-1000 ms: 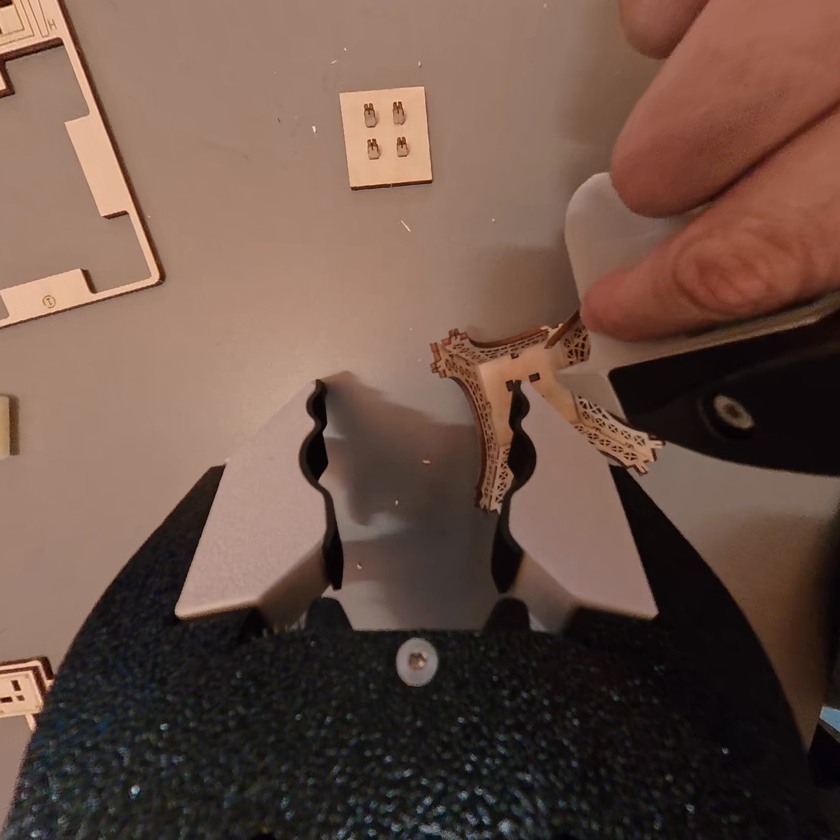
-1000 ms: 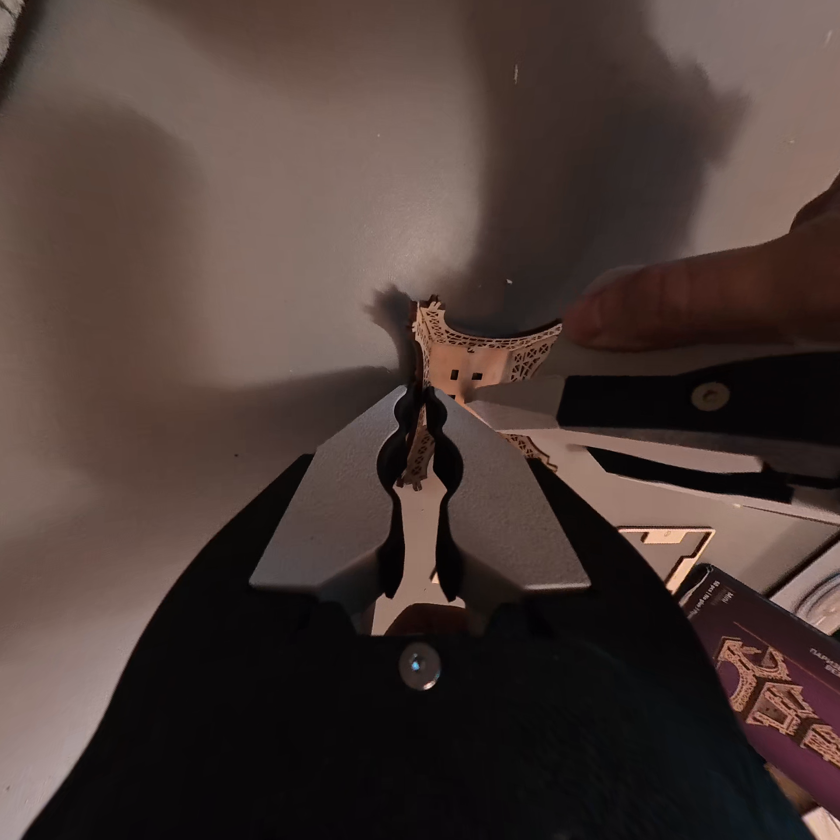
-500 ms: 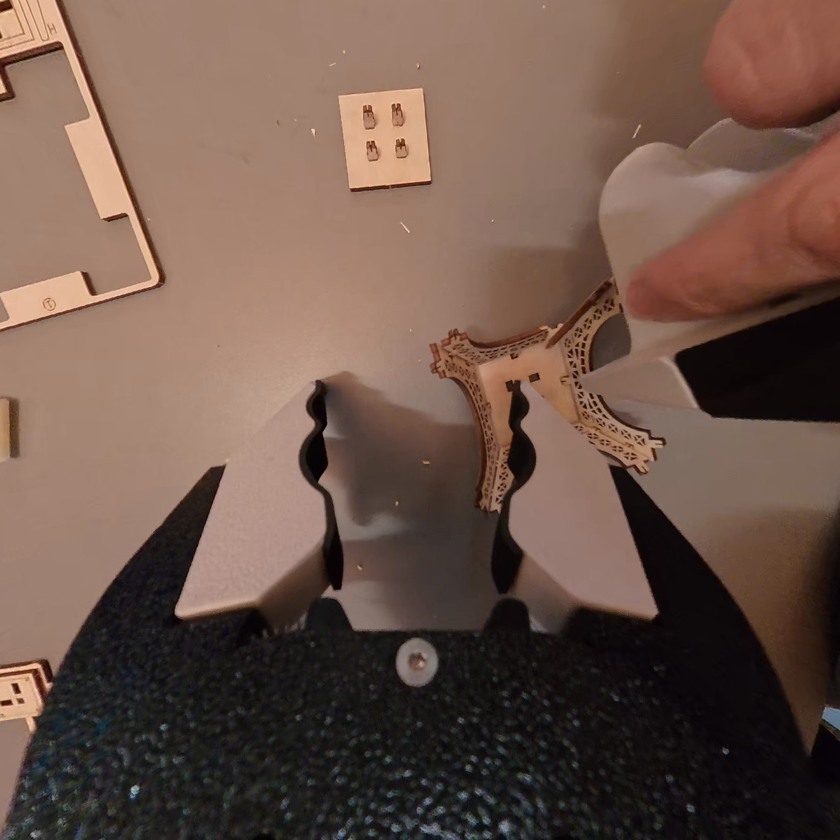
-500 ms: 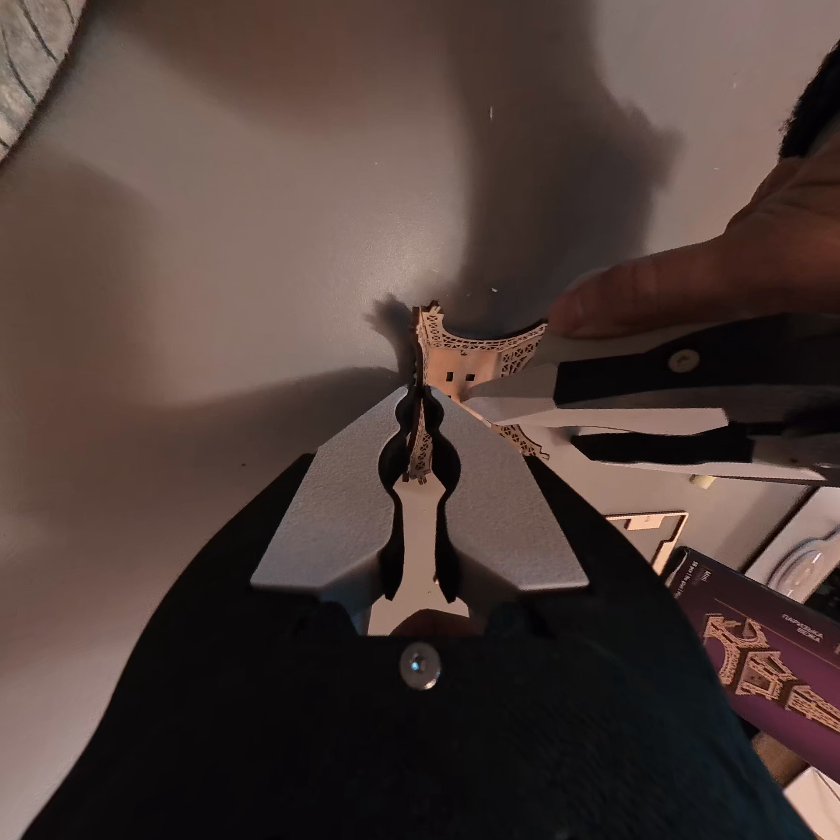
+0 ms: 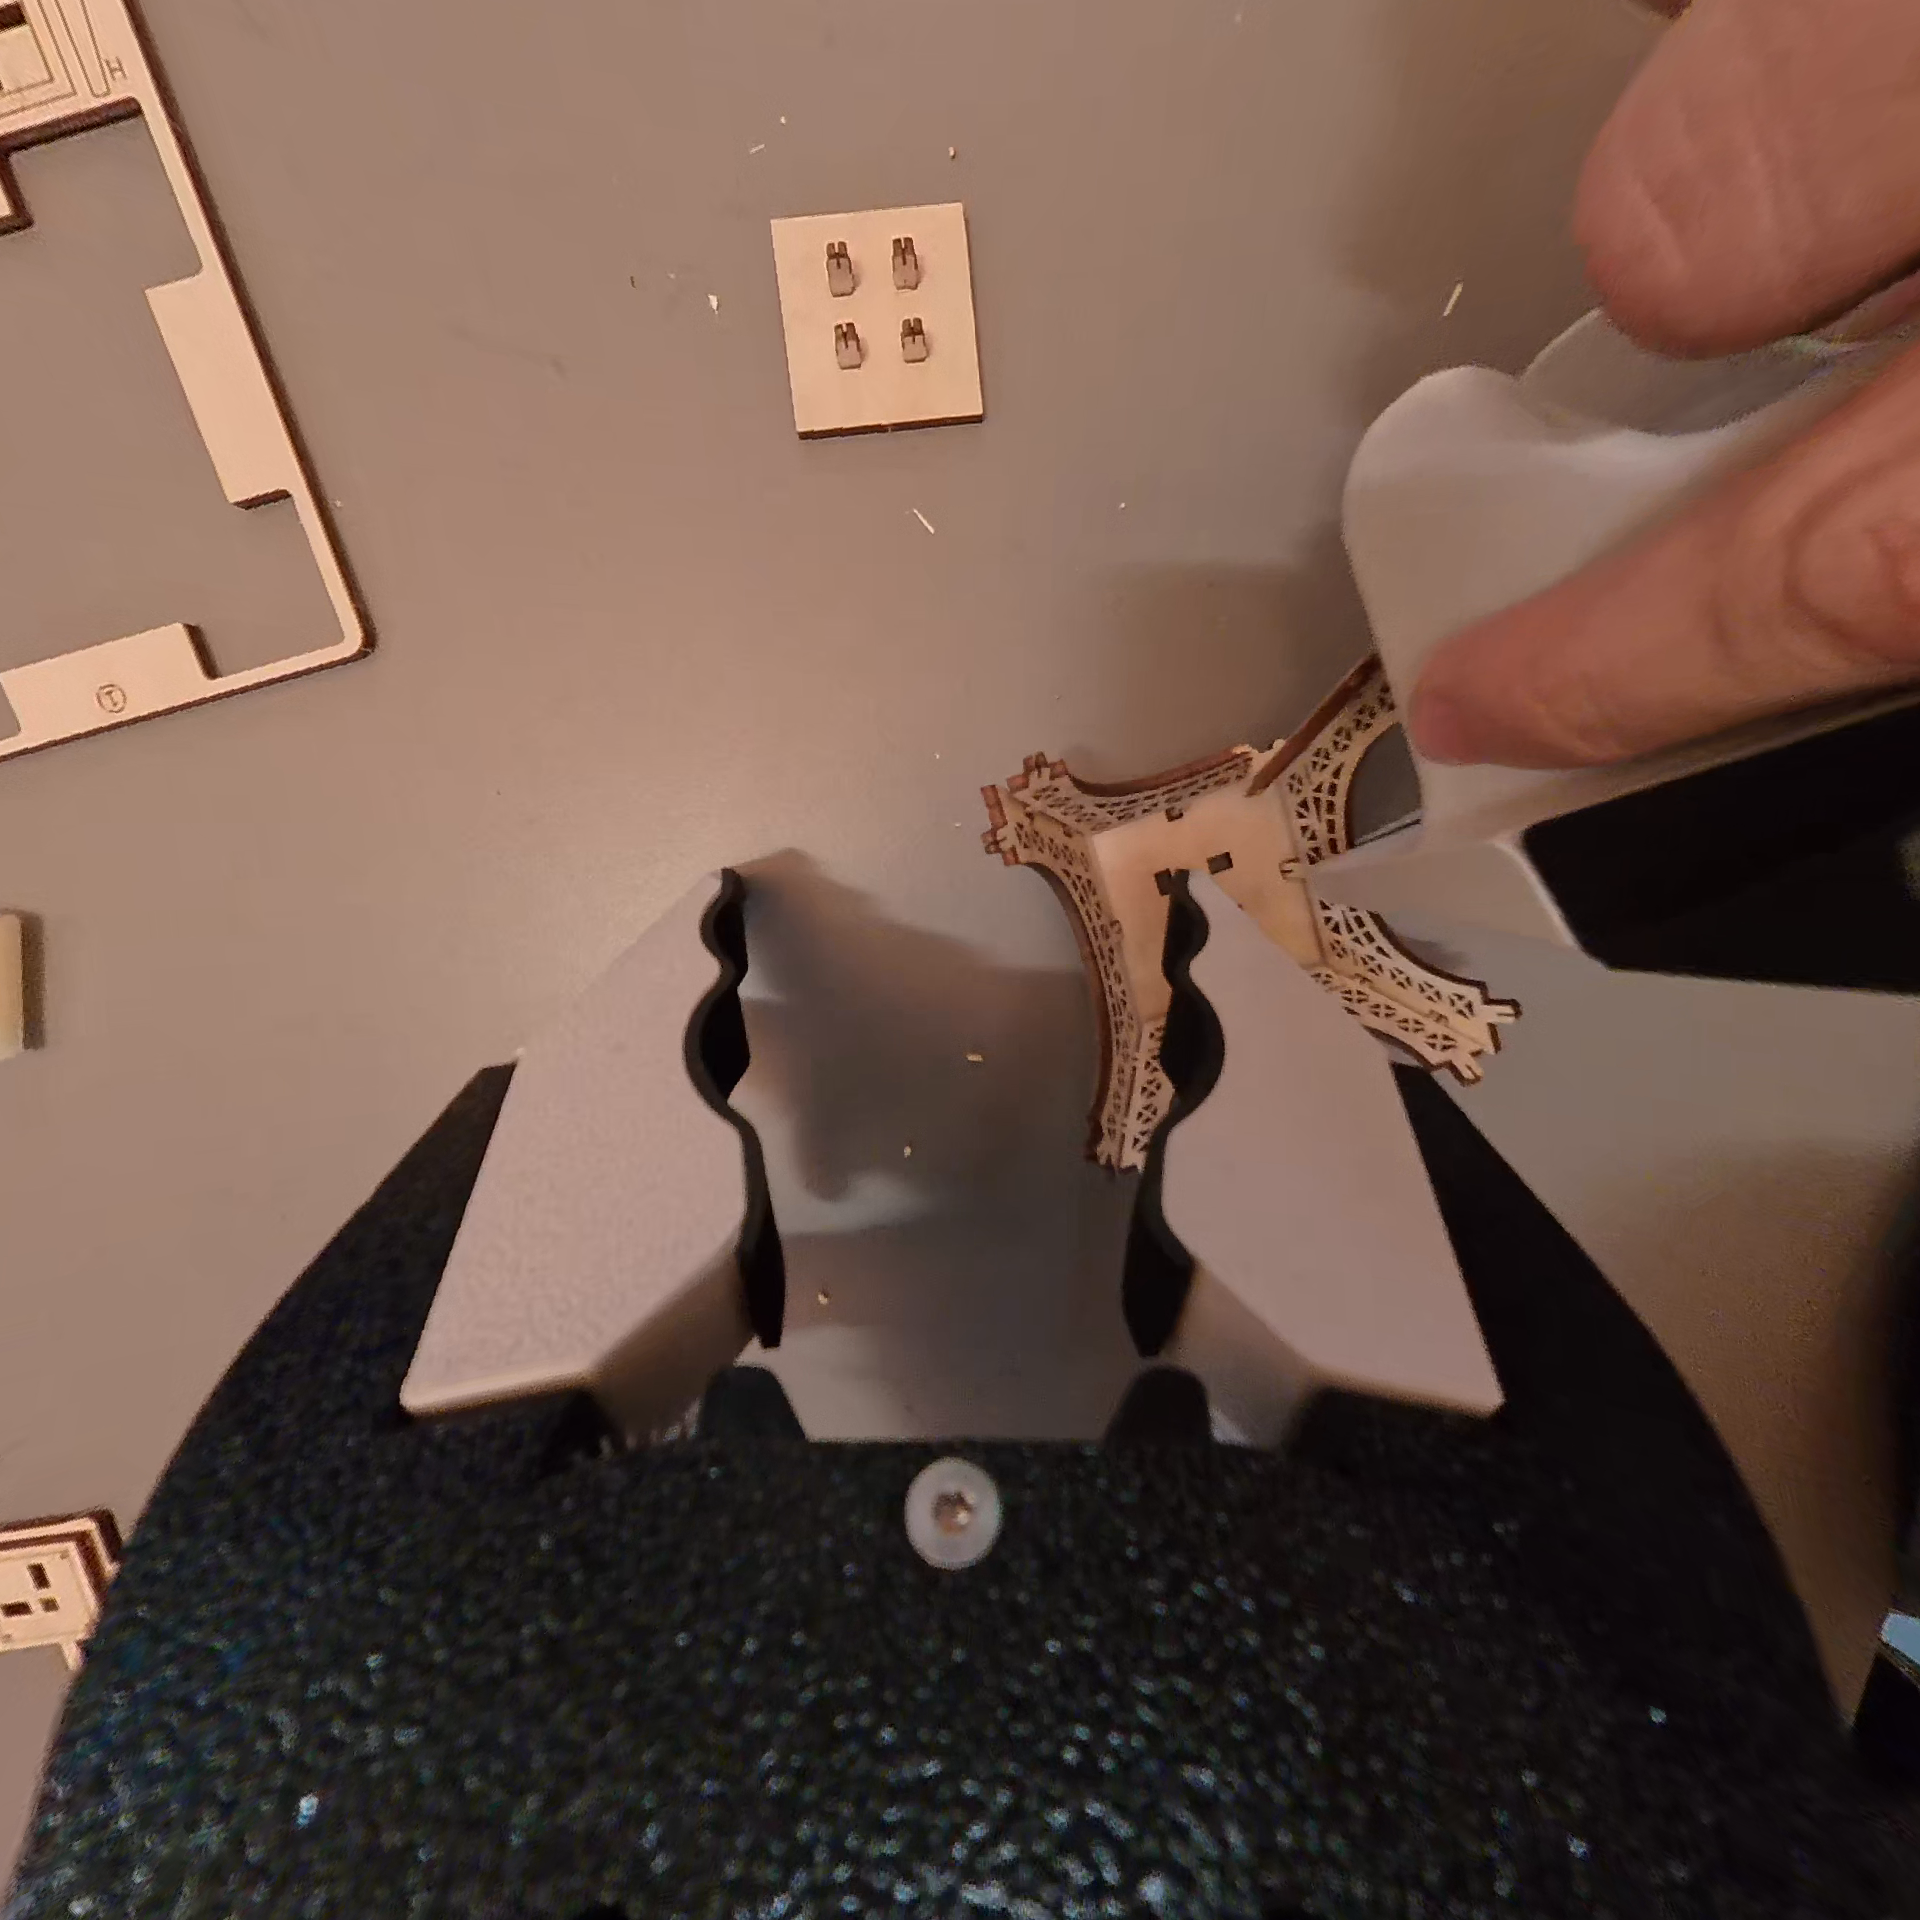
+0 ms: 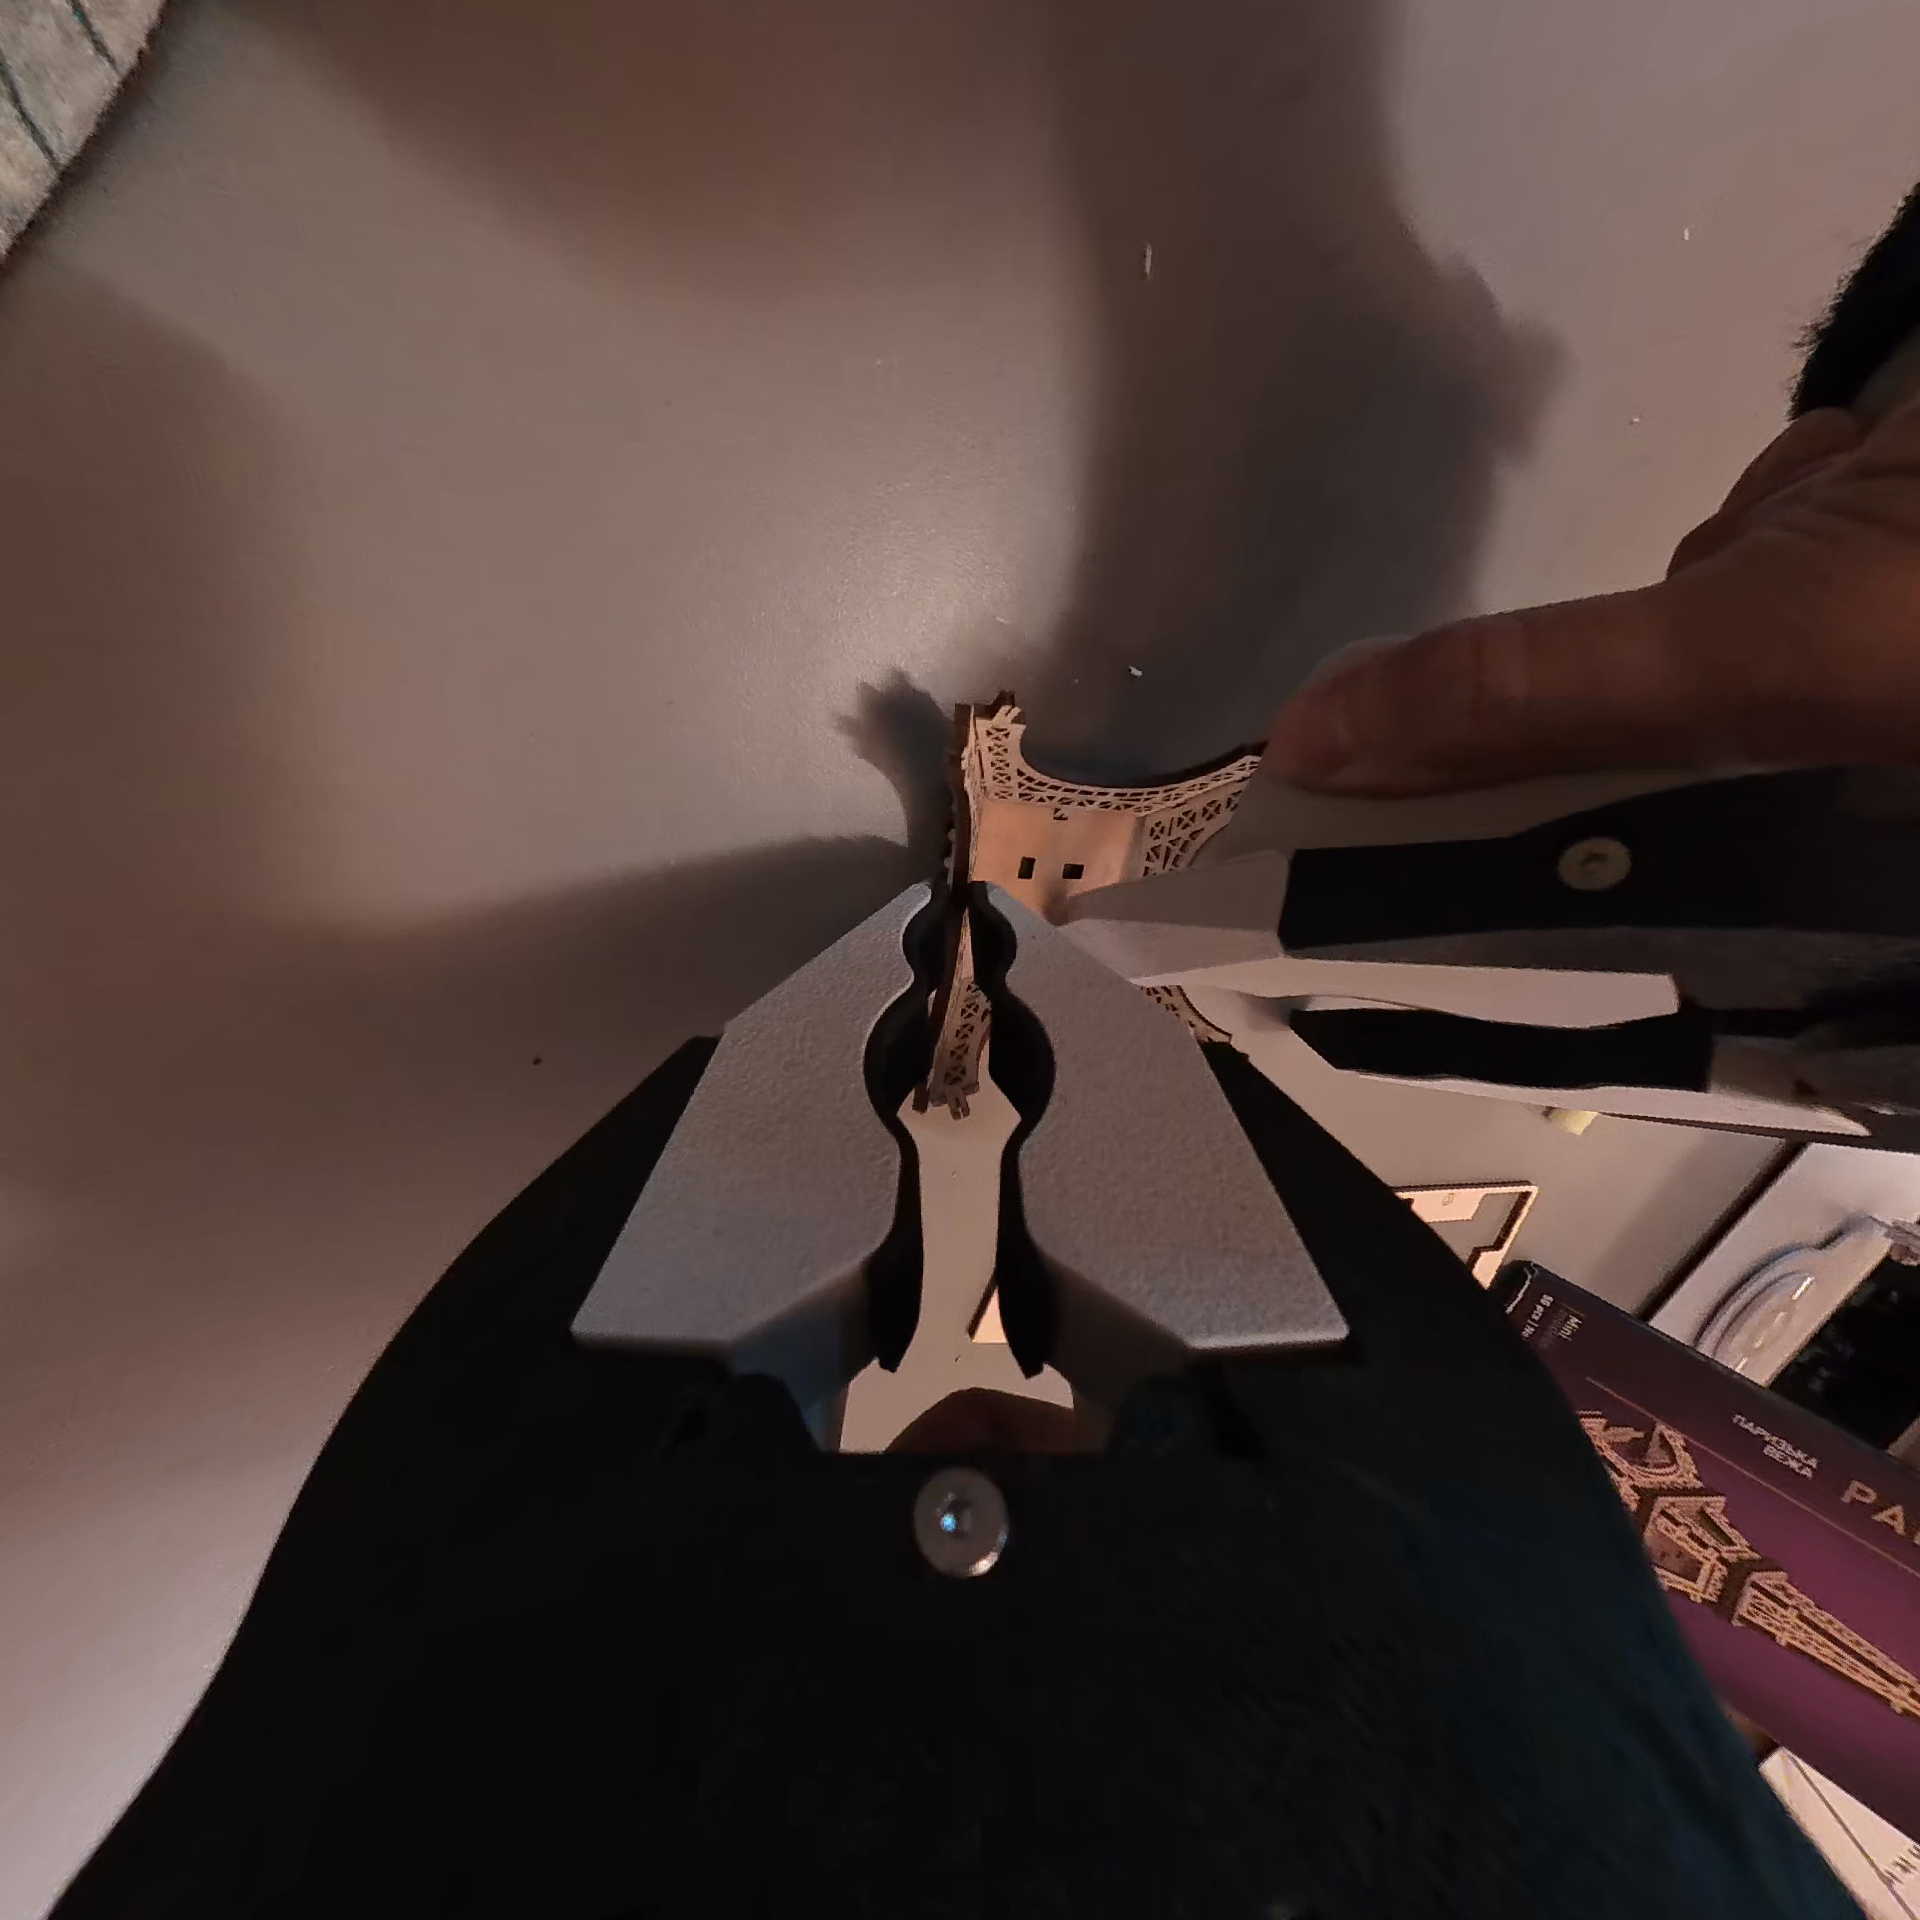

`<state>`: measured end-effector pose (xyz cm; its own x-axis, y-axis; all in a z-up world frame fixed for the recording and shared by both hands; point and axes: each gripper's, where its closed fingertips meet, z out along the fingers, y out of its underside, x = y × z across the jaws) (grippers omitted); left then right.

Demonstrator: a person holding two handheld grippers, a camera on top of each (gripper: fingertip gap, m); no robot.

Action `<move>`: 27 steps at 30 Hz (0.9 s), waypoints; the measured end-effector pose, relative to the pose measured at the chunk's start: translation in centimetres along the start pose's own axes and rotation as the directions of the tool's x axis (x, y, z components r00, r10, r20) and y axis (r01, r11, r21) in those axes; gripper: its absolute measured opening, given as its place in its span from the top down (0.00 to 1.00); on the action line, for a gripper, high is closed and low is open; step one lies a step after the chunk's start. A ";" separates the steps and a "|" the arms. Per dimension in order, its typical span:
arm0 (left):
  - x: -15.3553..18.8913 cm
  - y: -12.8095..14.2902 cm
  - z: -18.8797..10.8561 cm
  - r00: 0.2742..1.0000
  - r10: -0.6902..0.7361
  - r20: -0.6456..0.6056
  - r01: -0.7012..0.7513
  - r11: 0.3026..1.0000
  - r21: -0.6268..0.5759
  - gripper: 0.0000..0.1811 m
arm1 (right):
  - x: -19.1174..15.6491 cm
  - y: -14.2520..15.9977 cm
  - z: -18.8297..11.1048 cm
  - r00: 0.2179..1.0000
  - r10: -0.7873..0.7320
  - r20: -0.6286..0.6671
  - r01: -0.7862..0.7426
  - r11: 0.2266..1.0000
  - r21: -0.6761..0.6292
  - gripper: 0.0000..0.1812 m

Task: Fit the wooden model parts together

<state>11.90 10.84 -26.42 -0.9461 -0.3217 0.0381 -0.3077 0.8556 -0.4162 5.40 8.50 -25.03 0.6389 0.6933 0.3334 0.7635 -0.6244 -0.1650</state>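
R claw [image 6: 961, 914] clamps model [image 6: 1049, 831] leg; L claw [image 5: 961, 904] wide, its right finger touching model (square plate [image 5: 878, 317] ahead, frame [image 5: 187, 416] far left).

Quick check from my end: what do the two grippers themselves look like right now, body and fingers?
Both match: the left gripper and right gripper each have a black speckled body with one silver screw at its centre, and two pale grey angular fingers lined with wavy black pads. No cables or sleeves show.

Purple box [image 6: 1756, 1538] lettered, wooden frame [image 5: 208, 436] marked
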 end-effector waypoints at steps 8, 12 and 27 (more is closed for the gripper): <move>0.0 0.0 0.0 1.000 -0.001 0.000 0.001 1.000 -0.002 0.56 | -0.1 0.0 0.1 0.998 0.008 0.056 -0.007 1.000 -0.013 1.00; 0.0 0.0 0.0 1.000 0.000 0.000 0.000 1.000 -0.003 0.56 | -0.3 -0.1 0.2 0.995 0.045 0.085 -0.045 0.999 0.000 0.99; 0.0 -0.1 0.0 1.000 0.000 0.000 0.000 1.000 0.004 0.57 | -0.1 0.2 -0.1 0.993 0.107 0.049 -0.107 0.994 -0.004 0.99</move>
<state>11.94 10.75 -26.41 -0.9461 -0.3215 0.0385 -0.3073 0.8540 -0.4198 5.48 8.27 -25.05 0.7206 0.6394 0.2680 0.6906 -0.6962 -0.1959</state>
